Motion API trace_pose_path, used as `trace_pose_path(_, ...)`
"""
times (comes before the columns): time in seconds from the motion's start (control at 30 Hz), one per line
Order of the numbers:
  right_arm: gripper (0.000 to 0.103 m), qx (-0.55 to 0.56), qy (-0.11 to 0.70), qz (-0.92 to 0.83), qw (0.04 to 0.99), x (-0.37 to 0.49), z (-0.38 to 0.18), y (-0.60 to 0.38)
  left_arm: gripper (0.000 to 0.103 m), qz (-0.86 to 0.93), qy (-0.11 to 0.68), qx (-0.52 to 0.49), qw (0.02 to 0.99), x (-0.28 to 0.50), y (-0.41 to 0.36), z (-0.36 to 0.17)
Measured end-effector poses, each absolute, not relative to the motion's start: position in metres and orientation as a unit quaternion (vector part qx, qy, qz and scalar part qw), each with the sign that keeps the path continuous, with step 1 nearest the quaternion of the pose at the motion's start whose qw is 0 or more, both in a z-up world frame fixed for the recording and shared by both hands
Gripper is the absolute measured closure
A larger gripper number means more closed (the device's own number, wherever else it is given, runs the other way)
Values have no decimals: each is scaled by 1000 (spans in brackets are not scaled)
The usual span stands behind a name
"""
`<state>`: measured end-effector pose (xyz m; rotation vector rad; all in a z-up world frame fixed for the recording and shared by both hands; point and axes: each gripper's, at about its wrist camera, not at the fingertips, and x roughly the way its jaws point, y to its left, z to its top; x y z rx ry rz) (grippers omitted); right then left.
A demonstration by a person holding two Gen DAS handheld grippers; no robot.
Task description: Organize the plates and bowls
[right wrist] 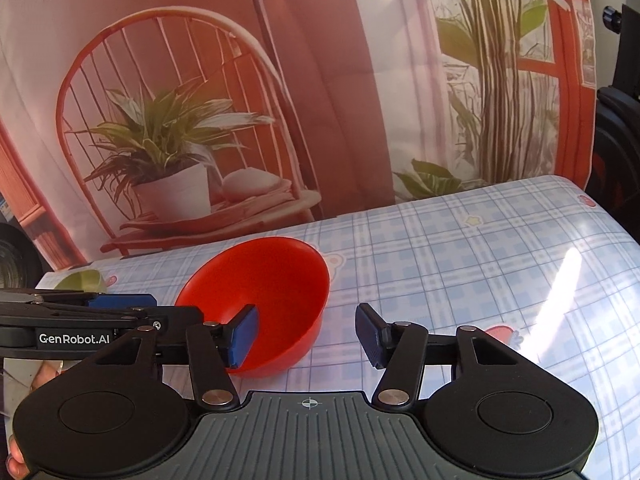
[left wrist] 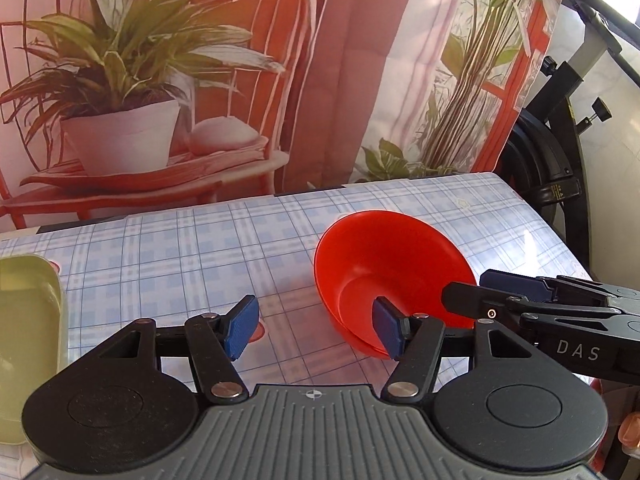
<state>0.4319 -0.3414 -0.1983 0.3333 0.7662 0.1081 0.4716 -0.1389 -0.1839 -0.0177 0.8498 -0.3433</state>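
Both grippers, L (left wrist: 316, 326) & R (right wrist: 306, 334), wide apart beside tilted red bowl (left wrist: 384, 264).

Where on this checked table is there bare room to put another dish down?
Bare cloth lies right of the red bowl, out to the table edge, and behind it up to the printed backdrop. More lies between the bowl and the green tray at the left. Around the bowl it is crowded: both grippers, left and right, sit open beside it.

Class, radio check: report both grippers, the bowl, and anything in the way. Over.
Left gripper open, right gripper open, both at the red bowl. Bowl tilted on the checked tablecloth, ungripped. Pale green dish far left, clear of it.
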Motion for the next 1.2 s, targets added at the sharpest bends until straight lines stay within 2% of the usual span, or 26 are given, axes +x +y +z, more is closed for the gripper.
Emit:
trace_pose_path(0.13,59,167,376,57,910,436,-204,-340,52,-170,419,-20,892,477,-138,-191)
trace_pose_path(0.2,68,170,375,59,909,436,-204,-340,65,-176,417,-25,891,476,-138,-192)
trace_pose_path(0.27,75,178,374,63,908,436,-204,-340,85,-178,419,-21,890,475,-141,-191)
trace_pose_path(0.3,77,182,373,66,907,435,-203,-340,87,-180,419,-20,890,474,-142,-191)
trace_pose_path(0.37,83,180,370,64,909,433,-199,-339,88,-184,418,-20,890,472,-143,-190)
trace_pose_path(0.53,85,187,359,61,913,424,-186,-338,88,-185,411,-17,892,464,-141,-179)
trace_pose_path(1.2,85,203,320,47,924,341,-123,-319,88,-202,362,-7,910,371,-129,-117)
